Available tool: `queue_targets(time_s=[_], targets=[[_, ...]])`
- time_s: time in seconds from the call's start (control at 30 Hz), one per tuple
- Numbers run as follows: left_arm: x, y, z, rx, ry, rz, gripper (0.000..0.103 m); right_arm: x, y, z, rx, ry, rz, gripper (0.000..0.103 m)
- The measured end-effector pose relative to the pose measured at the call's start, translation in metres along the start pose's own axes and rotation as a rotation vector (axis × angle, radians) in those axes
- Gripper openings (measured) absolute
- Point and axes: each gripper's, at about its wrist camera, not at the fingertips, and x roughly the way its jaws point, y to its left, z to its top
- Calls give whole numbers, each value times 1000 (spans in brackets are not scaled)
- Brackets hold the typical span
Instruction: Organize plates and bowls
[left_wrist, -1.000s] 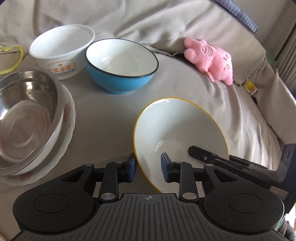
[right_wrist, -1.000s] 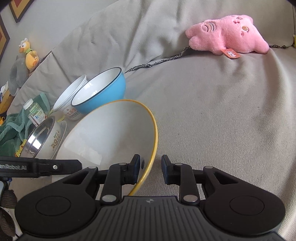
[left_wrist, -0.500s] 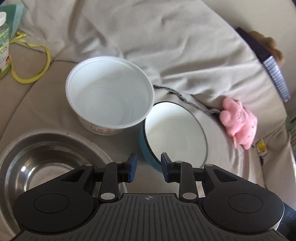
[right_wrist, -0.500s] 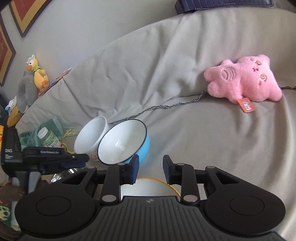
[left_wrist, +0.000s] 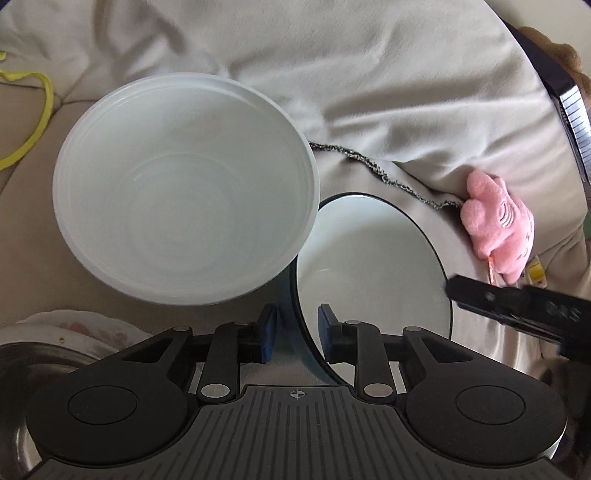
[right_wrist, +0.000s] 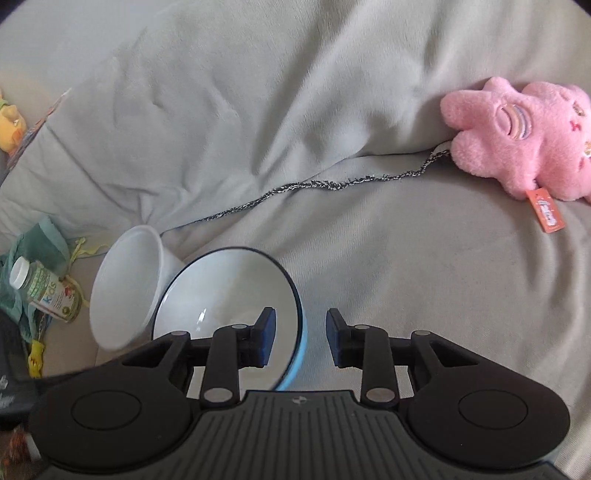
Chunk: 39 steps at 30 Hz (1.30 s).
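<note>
In the left wrist view, a steel bowl nested on a floral plate is seen at 8 o'clock, and a white plastic bowl fills 11 o'clock, its rim overlapping the blue bowl at 3 o'clock. All of it rests on a soft, cloth-draped sofa.

The near rim of the blue bowl is straddled by the left claw, whose jaws are narrow and closing but not yet pressed on it. If the rim is lifted here, the white bowl could be knocked and tipped, since it looks light and stands on yielding fabric.

The far rim is straddled by the right claw, its jaws slightly apart and gripping nothing. If only one pad catches, the enamel rim could slip and the bowl could roll toward the pink plush.
</note>
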Motion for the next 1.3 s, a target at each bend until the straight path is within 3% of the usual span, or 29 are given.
queue_targets(time_s=[0.07,0.17,0.27,0.37,0.5,0.73,0.8,1.1,1.3], targets=[[2,0,3,-2,8,-16,32,26,2,13,6,8,-33,32],[8,-2,4,6,16,5,32,62,-3,19,60,107,19,35],[12,-12,0,35,5,40,36,76,-2,8,77,179,41,29],[14,-28,-6,90,22,65,43,58,4,-1,-12,153,2,24],[36,-48,-11,126,106,34,45,27,-11,-1,-31,119,-19,24],[56,-73,-12,202,105,23,45,24,-50,-6,52,150,-36,24],[67,-73,-14,210,131,29,44,27,-56,-6,64,152,-14,24],[71,-69,-11,200,111,-5,44,39,-57,-10,20,163,32,24],[72,-80,-16,263,91,36,46,40,-63,-6,5,186,81,24]])
